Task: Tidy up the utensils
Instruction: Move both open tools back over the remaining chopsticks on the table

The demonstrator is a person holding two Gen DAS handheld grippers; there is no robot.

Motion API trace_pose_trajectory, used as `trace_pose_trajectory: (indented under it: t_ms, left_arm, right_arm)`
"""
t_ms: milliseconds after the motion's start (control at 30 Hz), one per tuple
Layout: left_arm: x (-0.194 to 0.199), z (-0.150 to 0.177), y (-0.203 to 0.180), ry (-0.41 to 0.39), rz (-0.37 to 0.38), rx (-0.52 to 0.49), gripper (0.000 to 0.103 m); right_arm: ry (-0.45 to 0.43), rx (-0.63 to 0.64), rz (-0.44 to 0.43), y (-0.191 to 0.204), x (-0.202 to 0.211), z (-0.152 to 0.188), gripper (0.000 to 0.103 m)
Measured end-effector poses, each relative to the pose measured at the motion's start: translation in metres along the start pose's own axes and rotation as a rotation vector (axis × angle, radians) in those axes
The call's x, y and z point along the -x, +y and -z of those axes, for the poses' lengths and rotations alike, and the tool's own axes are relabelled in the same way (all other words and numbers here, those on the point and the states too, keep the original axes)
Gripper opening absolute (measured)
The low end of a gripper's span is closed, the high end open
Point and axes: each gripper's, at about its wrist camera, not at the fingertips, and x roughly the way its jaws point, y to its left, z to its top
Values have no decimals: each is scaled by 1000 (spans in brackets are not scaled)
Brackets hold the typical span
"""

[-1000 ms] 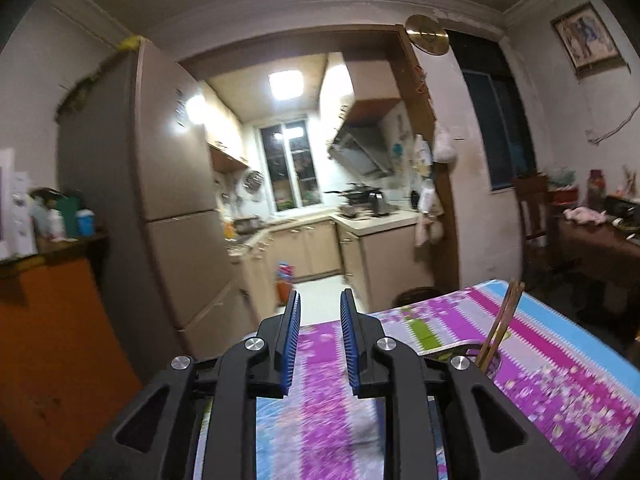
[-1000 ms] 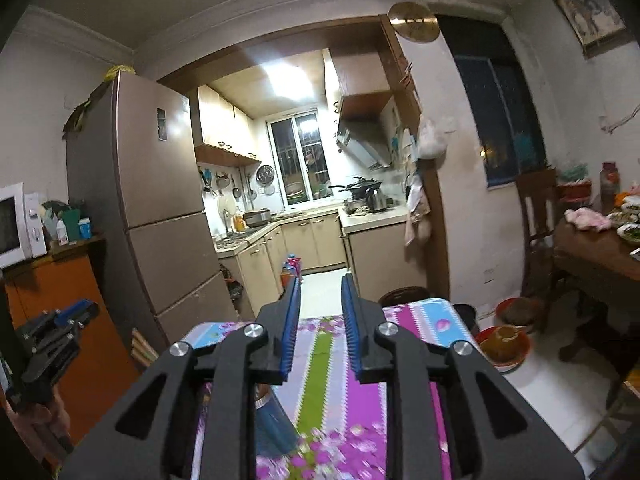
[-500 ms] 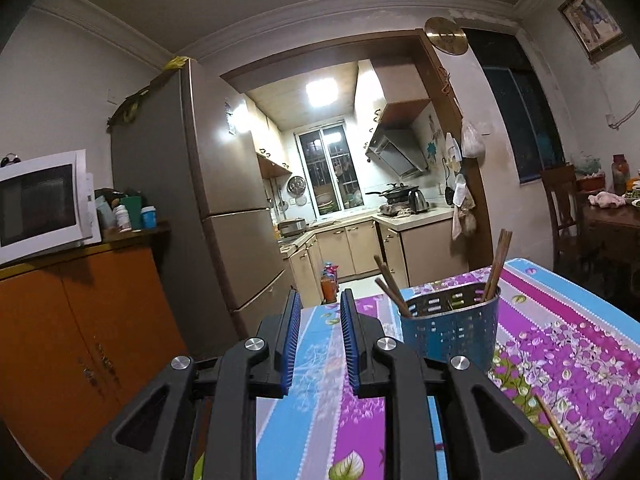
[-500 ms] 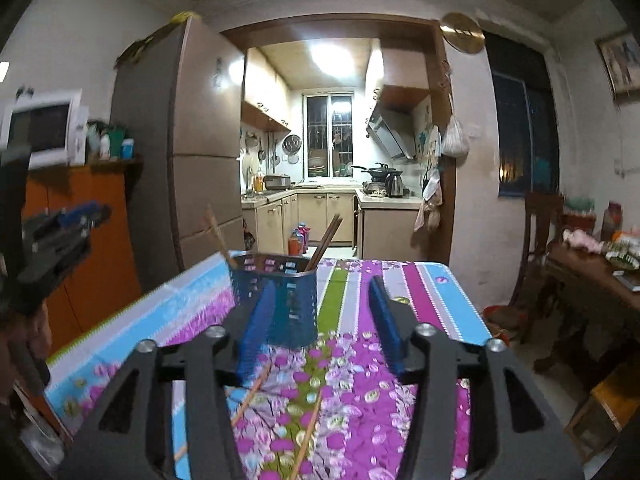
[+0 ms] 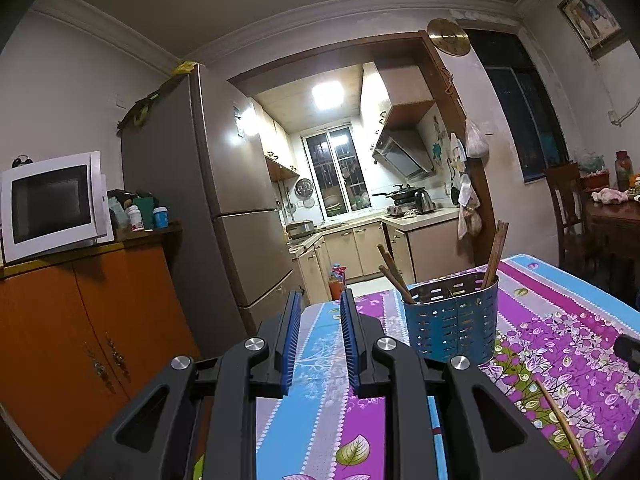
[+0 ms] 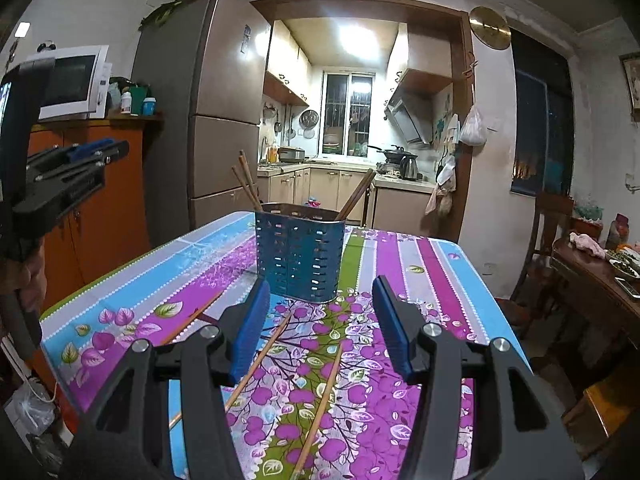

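Observation:
A blue perforated utensil holder (image 6: 301, 256) stands on the floral tablecloth (image 6: 412, 272) with several wooden chopsticks (image 6: 245, 184) leaning in it; it also shows in the left wrist view (image 5: 452, 318). Three loose chopsticks lie on the cloth: one (image 6: 262, 360) between my right fingers, one (image 6: 320, 412) beside it, one (image 6: 192, 316) to the left. My right gripper (image 6: 322, 320) is open and empty just above them. My left gripper (image 5: 320, 320) has a narrow gap, is empty, and is left of the holder; it also shows in the right wrist view (image 6: 76, 160).
An orange cabinet (image 5: 80, 320) with a microwave (image 5: 52, 204) stands left of the table beside a tall fridge (image 5: 224, 208). A kitchen doorway lies behind the table. A wooden chair (image 6: 548, 232) and a dark side table (image 6: 592, 276) stand to the right.
Both grippers have drawn back and tipped down, so the holder and cloth come into view. My right gripper's fingers have opened wide. The left gripper's narrow gap is unchanged.

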Motion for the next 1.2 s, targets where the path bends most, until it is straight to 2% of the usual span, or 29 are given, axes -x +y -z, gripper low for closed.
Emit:
trace_pose_trajectory:
  t_ms: [400,500,600,667,833,900,967,1100,1200]
  left_arm:
    - [3,3,-4,-4,-8,-19,22]
    - [5,6,-1,9,5,-12,28]
    - [9,13,5,36,43,-3,29]
    - [14,23,14,61,89,14,30]
    - [31,60,47,109,158,50,43]
    - [41,78,59,111,146,35,51]
    - [50,95,71,121,123,14,55]
    - [65,134,93,213,111,34,55]
    - [71,154,95,275,131,60,55]
  right_arm:
    - [32,9,9,1,-2,13,53]
    - [34,5,21,-2,1,15,54]
    - [37,-1,40,-10,6,19,54]
    - [40,2,61,-16,11,22,54]
    - [65,-18,124,-39,31,37,56]
    - [89,-38,148,-49,41,47,56]
    - [123,-56,169,-57,49,60,56]
    - [198,-89,178,-62,60,90,56]
    - [262,-131,137,-54,64,114,56]
